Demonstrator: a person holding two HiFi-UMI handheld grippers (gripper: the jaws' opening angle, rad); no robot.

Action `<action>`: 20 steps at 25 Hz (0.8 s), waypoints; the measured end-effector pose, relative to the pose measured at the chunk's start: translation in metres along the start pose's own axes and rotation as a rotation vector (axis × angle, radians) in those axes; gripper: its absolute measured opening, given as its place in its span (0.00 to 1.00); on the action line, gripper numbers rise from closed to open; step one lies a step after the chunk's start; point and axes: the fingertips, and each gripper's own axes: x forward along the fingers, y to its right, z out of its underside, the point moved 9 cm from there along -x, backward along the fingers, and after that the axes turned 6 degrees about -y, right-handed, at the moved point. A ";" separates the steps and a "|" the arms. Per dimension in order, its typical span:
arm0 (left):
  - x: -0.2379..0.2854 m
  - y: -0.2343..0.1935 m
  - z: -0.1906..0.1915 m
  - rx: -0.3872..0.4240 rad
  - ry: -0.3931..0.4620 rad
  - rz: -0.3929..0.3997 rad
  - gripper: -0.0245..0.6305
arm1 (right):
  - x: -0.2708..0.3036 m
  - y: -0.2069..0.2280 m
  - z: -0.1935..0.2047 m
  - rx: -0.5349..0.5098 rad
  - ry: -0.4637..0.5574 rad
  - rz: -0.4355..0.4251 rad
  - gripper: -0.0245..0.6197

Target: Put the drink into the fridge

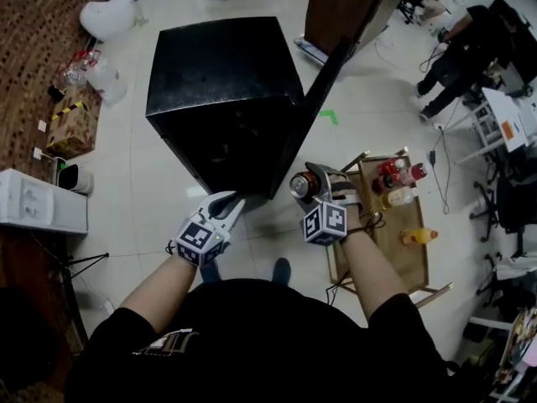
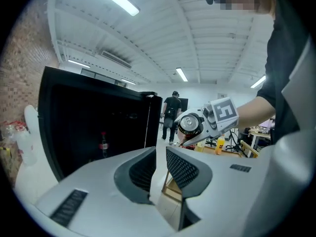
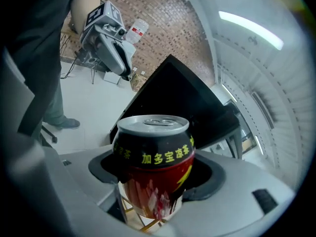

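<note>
Head view, upper centre: fridge [image 1: 222,82], black with a faintly speckled top. Floor [image 1: 151,217]: pale cream tiles, with a green mark [image 1: 329,116] right of the fridge. Upper left: wall [image 1: 33,40], brown in a small brick pattern. Right: low table [image 1: 415,263], brown wood, carrying red, yellow and orange bottles [image 1: 398,183]. Bottom: shirt [image 1: 252,334], black.

Left gripper [image 1: 235,200] and right gripper [image 1: 309,181]: pale grey shells, each with a white cube [image 1: 201,240] printed with black square markers. Pads [image 2: 181,168]: dark grey with a fine grid texture.

Right gripper view, centre: can [image 3: 154,162], silver top, black upper band with yellow characters, red lower body.
</note>
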 end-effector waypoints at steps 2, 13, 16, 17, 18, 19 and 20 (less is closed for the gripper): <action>-0.014 -0.013 0.005 -0.013 0.010 -0.026 0.13 | 0.015 -0.004 -0.019 -0.043 0.005 -0.020 0.58; -0.075 -0.061 0.022 -0.060 0.032 -0.152 0.13 | 0.082 -0.027 -0.091 -0.221 -0.020 -0.068 0.58; -0.088 -0.071 0.027 -0.070 0.033 -0.182 0.13 | 0.097 -0.031 -0.104 -0.260 -0.029 -0.076 0.58; -0.093 -0.075 0.028 -0.072 0.034 -0.191 0.13 | 0.104 -0.033 -0.108 -0.273 -0.030 -0.075 0.58; -0.097 -0.079 0.030 -0.075 0.035 -0.200 0.13 | 0.112 -0.035 -0.111 -0.287 -0.030 -0.069 0.58; -0.102 -0.082 0.032 -0.079 0.036 -0.208 0.13 | 0.122 -0.037 -0.112 -0.302 -0.029 -0.058 0.58; -0.106 -0.085 0.034 -0.083 0.035 -0.215 0.13 | 0.131 -0.039 -0.114 -0.319 -0.031 -0.045 0.58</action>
